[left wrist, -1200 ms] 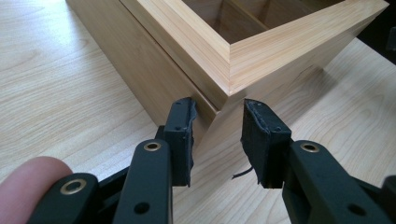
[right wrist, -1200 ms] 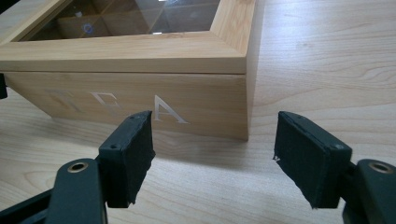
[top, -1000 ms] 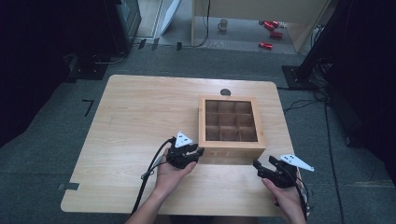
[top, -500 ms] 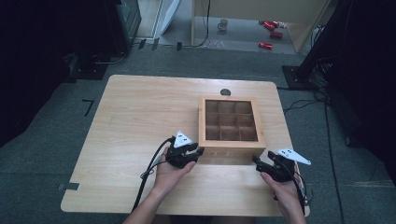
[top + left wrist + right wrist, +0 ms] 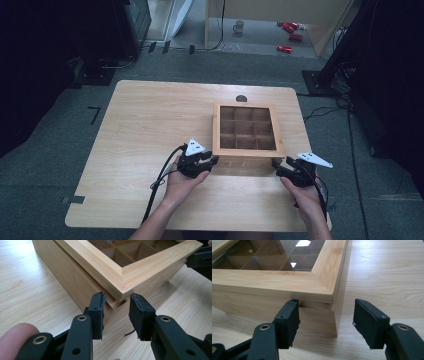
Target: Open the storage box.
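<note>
The right gripper (image 5: 278, 167) has slid up to the wooden box's (image 5: 246, 150) lower right corner, jaws closing but loose. The left gripper (image 5: 214, 161) stays clamped on the lower left corner.

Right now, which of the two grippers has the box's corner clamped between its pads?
The left gripper: its pads pinch the wooden box's near-left corner. The right gripper's pads stand clear.

The square pale-wood box with a glass-paned lid over nine compartments (image 5: 246, 134) stands on the right half of the light wooden table (image 5: 150, 125), blocking any straight pass between the two hands. The left black two-jaw gripper (image 5: 212, 161) straddles its near left corner, the right black two-jaw gripper (image 5: 275, 167) its near right corner. Bare tabletop lies open to the left, behind the box and along the near edge.
</note>
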`<action>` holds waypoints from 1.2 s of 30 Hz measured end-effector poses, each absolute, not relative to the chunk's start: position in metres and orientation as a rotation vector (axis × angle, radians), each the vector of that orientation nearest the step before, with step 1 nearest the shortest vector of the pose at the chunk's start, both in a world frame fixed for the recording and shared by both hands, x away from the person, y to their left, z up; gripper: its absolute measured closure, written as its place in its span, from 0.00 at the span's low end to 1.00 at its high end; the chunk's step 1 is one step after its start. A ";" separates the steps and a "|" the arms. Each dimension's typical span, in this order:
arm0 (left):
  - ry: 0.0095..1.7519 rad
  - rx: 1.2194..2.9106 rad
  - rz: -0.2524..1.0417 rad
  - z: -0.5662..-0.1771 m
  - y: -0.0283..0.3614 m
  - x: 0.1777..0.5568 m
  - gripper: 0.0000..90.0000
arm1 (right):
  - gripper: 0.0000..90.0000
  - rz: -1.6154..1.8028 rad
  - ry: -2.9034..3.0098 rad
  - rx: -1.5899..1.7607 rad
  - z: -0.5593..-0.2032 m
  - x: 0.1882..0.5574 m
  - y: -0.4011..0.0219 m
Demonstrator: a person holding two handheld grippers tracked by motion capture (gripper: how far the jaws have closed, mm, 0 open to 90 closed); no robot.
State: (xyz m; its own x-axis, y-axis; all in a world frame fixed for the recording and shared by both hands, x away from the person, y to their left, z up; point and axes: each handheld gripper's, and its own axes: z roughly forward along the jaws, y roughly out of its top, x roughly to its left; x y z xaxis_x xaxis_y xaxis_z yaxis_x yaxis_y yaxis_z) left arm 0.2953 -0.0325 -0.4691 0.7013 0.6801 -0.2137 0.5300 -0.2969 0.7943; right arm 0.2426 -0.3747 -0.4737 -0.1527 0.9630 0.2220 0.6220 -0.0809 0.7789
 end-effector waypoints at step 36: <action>1.161 2.090 0.397 -0.516 0.062 0.257 0.19 | 0.48 1.154 1.767 1.467 -0.441 0.246 -0.374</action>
State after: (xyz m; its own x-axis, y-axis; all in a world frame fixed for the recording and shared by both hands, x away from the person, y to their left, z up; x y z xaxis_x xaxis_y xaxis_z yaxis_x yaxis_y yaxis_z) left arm 0.2574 0.0617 -0.5157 0.5507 0.8319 -0.0674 0.6161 -0.3507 0.7053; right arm 0.2456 -0.3742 -0.4407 -0.2410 0.9654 0.0996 0.4794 0.0293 0.8771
